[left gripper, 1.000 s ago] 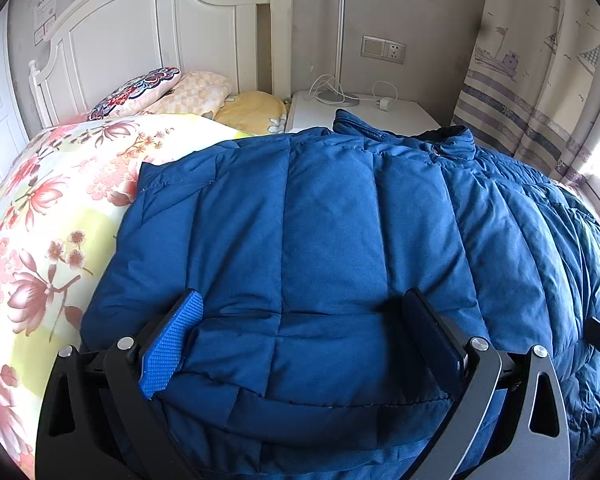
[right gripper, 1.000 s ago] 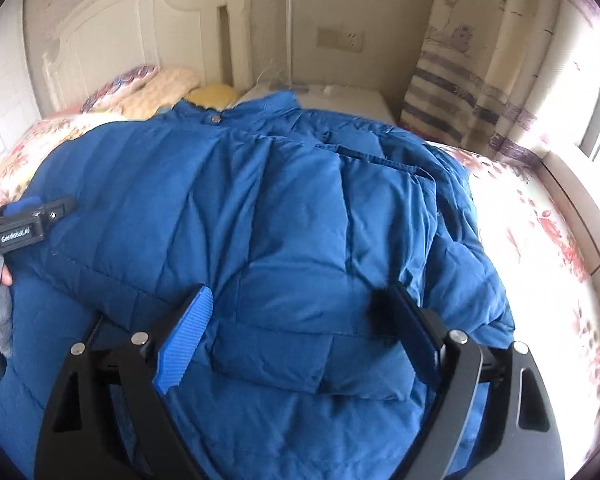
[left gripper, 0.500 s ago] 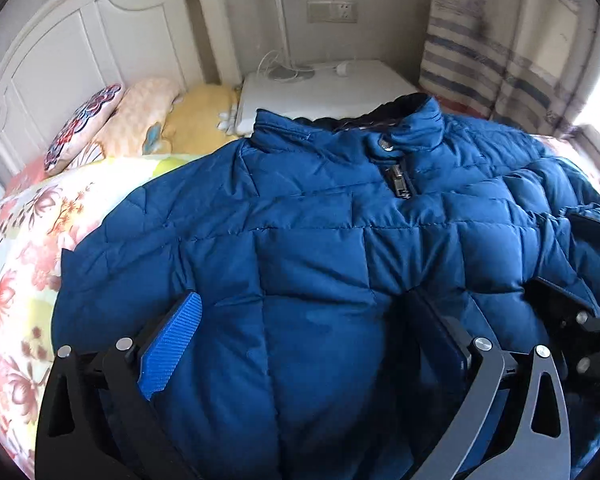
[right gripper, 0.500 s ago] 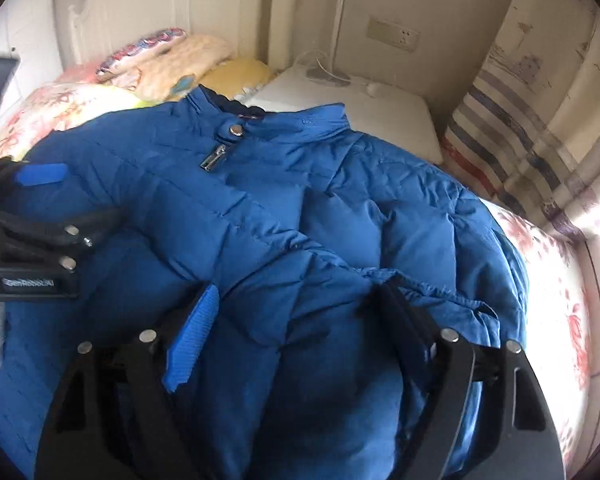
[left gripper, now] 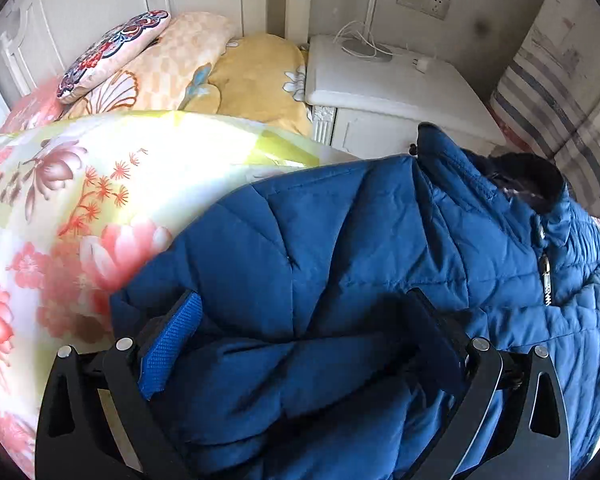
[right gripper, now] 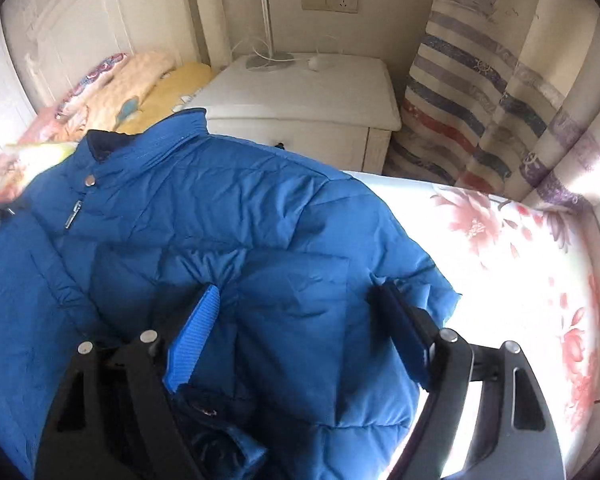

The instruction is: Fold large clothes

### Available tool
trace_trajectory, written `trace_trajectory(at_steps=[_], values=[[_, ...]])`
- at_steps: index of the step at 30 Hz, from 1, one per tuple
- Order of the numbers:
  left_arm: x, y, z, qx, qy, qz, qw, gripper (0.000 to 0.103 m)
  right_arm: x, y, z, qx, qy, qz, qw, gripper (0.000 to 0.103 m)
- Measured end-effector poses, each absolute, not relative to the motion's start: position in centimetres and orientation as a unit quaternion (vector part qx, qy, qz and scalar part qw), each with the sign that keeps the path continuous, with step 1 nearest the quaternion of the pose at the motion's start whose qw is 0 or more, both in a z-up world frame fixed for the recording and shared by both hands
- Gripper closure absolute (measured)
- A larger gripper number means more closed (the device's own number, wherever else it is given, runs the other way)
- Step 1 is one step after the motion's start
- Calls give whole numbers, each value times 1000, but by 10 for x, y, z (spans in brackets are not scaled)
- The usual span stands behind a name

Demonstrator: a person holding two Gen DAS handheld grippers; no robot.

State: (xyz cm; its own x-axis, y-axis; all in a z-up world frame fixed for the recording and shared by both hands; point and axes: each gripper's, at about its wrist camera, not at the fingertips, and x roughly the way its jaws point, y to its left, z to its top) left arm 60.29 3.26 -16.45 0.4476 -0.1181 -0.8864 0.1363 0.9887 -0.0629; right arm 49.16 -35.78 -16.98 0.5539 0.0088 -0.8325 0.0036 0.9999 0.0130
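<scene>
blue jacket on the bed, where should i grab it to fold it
Grip the jacket at its outer shoulder and sleeve edges, one gripper per side, coming down from above. It lies flat, zipped, collar toward the nightstand, so those puffy edges lift easily toward the zipper line.

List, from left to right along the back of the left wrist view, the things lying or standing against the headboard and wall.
Patterned cushion → peach checked pillow → yellow pillow → white nightstand → striped curtain.
</scene>
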Motion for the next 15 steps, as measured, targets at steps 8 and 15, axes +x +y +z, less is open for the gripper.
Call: trace_trajectory(at_steps=[8, 15], values=[[624, 33, -155, -2, 524, -73, 849, 5, 528, -380, -169, -16, 478, -35, 878, 23], [584, 27, -120, 19, 458, -72, 886, 8, 501, -373, -144, -8, 454, -37, 890, 21]])
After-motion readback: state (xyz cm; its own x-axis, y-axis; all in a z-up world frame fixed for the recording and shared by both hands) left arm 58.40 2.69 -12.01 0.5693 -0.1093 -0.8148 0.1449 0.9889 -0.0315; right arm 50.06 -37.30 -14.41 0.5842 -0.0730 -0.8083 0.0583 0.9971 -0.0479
